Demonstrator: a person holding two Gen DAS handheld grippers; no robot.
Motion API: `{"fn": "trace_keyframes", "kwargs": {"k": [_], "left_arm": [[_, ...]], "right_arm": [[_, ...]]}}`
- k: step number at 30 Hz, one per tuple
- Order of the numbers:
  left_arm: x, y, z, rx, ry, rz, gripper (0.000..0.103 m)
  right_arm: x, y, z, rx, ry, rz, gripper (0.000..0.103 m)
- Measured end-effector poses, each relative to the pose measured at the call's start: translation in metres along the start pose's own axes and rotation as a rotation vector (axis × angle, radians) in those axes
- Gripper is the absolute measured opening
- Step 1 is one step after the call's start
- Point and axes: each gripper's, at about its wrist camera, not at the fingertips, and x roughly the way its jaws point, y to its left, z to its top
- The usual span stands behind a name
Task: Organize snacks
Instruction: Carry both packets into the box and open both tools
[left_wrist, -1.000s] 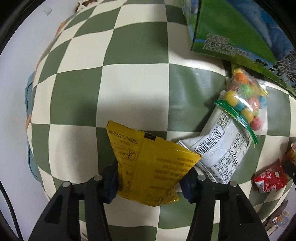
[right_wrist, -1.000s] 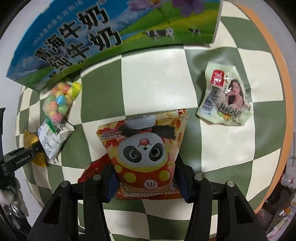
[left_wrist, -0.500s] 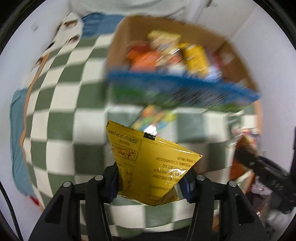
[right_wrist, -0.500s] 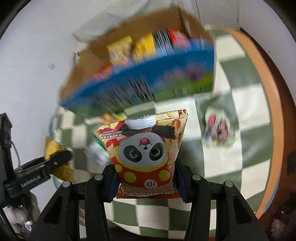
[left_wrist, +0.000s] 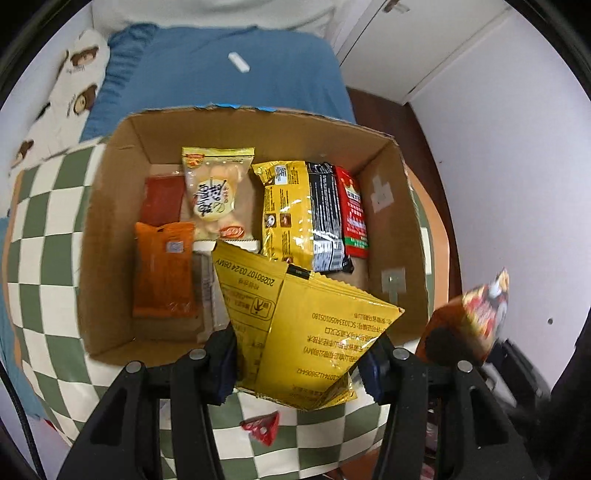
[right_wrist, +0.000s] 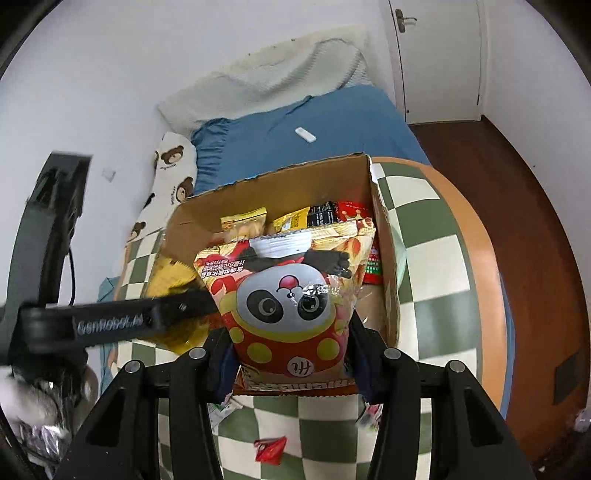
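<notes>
**Two packets held over the open box**

Both of my jaws are clamped on snacks. Between the pads of my left gripper sits a yellow packet, back side up with its printed date toward the box, one corner jutting out to the right. My right gripper is closed on a panda packet, red and yellow with a panda face, its silver top seam pointing away from me.

Each packet hangs above the near edge of the cardboard box, which stands open on a green-and-white checked cloth. From my left wrist I see the box floor partly filled: an orange pouch at the left with a red pouch behind it, a clear bag of pale snacks in the middle, a yellow-and-black bag to its right and a red-and-green packet against the right wall. The panda packet shows blurred at the right edge of that view. In my right wrist view, my left gripper's black arm reaches in from the left, the yellow packet just beside the panda one.

On the cloth below my fingers lies a small red wrapper. Beyond the box is a blue bed sheet with a small white object on it, and a bear-print pillow at its left. A white door stands at the far right, above dark wooden floor.
</notes>
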Motion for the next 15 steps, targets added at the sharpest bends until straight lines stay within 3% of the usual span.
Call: {"fn": "trace_keyframes", "kwargs": {"k": [6, 8, 9, 11, 13, 15], "left_arm": [[0.034, 0.001, 0.017, -0.055, 0.119, -0.031, 0.051], [0.042, 0.000, 0.018, -0.064, 0.143, -0.022, 0.052], [0.046, 0.001, 0.019, -0.068, 0.148, -0.017, 0.057], [0.052, 0.001, 0.021, -0.069, 0.149, -0.010, 0.070], [0.055, 0.001, 0.021, -0.061, 0.153, -0.001, 0.090], [0.057, 0.000, 0.021, -0.052, 0.147, 0.021, 0.091]], "right_arm": [[0.040, -0.006, 0.010, 0.014, 0.077, -0.013, 0.053], [0.050, -0.012, 0.008, 0.033, 0.110, -0.013, 0.064], [0.058, -0.014, 0.008, 0.029, 0.136, -0.022, 0.070], [0.065, -0.016, 0.006, 0.033, 0.169, -0.016, 0.095], [0.072, -0.018, 0.004, 0.027, 0.197, -0.032, 0.095], [0.076, -0.018, 0.002, 0.015, 0.211, -0.051, 0.095]]}}
